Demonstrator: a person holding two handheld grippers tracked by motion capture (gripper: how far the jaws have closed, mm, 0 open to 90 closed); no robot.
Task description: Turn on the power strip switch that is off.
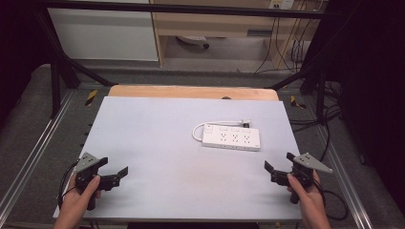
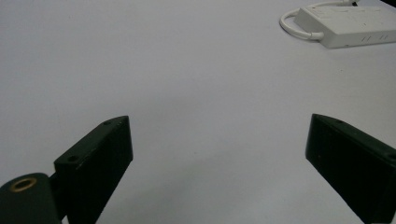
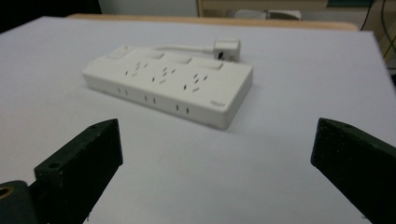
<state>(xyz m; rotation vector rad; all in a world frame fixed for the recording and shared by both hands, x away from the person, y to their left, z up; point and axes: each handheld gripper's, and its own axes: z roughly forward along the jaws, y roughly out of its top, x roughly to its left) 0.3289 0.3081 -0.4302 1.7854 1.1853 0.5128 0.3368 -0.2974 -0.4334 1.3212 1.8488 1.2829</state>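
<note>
Grey table (image 1: 157, 143) bears a white power strip (image 1: 231, 139).

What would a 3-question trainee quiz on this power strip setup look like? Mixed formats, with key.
1. True or false: the left gripper is shut on the power strip.
2. Which gripper is nearer the power strip? A) left gripper B) right gripper C) both equally near
3. Fill in: the strip's white cable loops at its ___ end in the high view, and its plug lies on the table behind the strip.

Key:
1. False. Both grippers are open and hold nothing; the strip lies untouched.
2. B.
3. Left.
</note>
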